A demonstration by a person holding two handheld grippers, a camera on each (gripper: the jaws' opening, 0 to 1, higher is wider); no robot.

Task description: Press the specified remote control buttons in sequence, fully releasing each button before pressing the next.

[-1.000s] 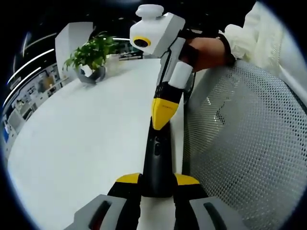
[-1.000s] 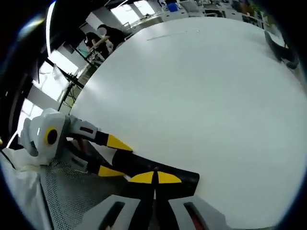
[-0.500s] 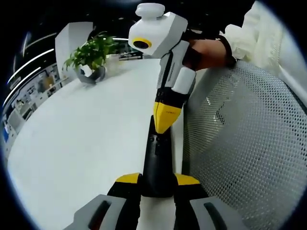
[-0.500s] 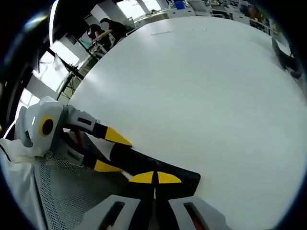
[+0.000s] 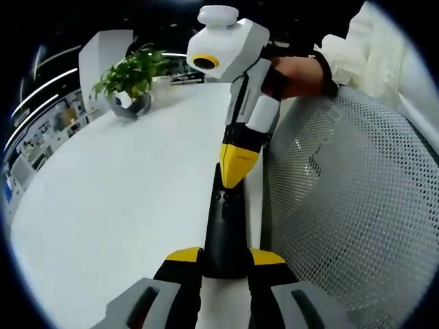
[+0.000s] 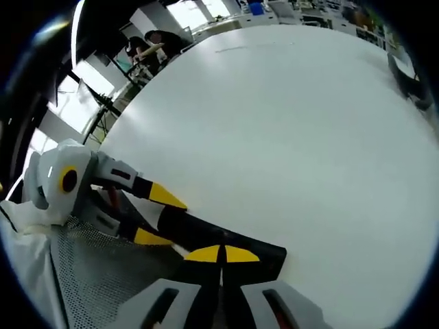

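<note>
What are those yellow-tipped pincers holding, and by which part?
The left gripper clamps the black remote control by its near end; the right gripper holds nothing, its closed tip over the buttons.

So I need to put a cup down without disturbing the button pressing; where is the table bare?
The white table is bare between the potted plant and the remote. It is crowded at the mesh chair, where the left gripper and right gripper meet.

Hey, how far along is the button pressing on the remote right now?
Done: the left tongs are clamped on the near end of the long black remote control, steadying it on the white table. In hand: the right tongs, shut, have their yellow tips on the remote's upper buttons. Left: releasing and any later presses; which buttons are already pressed cannot be told.
</note>
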